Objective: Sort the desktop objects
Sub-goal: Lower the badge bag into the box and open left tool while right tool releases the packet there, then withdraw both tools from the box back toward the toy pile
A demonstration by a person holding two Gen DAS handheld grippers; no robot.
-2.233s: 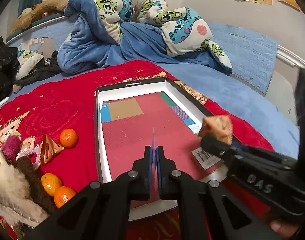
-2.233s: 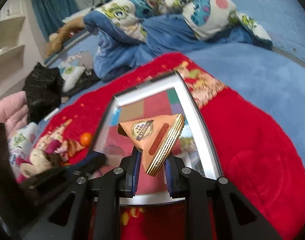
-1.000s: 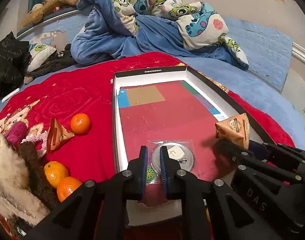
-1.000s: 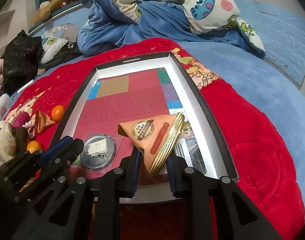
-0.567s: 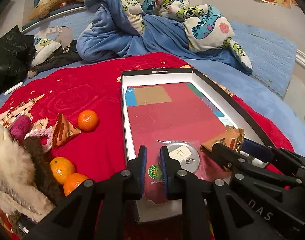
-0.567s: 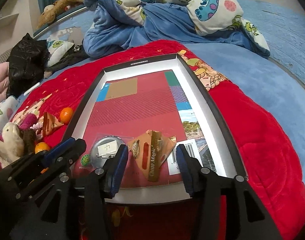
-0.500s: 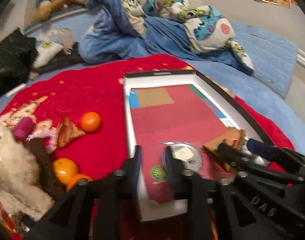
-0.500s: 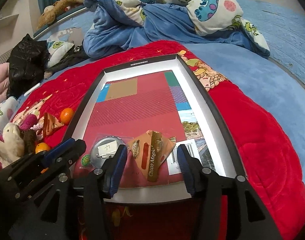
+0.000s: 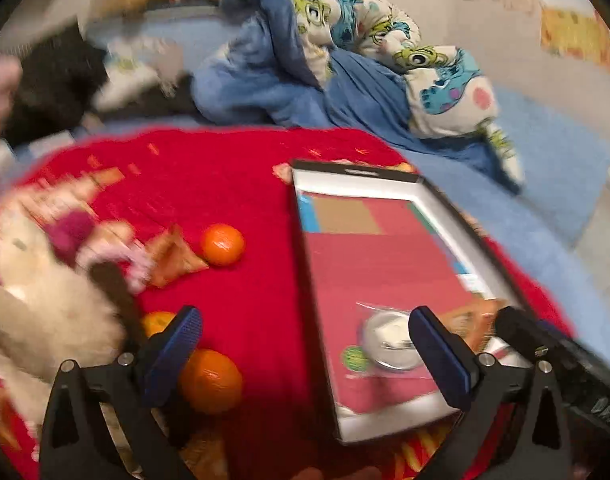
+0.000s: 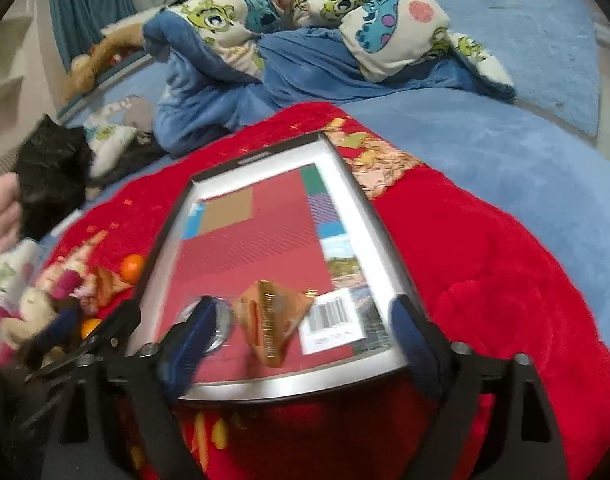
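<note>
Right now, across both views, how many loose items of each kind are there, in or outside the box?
Oranges: 3
Triangular snack packets: 2
Bagged round badges: 1
Plush toys: 1
Total: 7

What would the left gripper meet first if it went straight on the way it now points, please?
Probably the bare red blanket: the open left gripper points between the oranges and the box. Blur leaves depth unclear.
</note>
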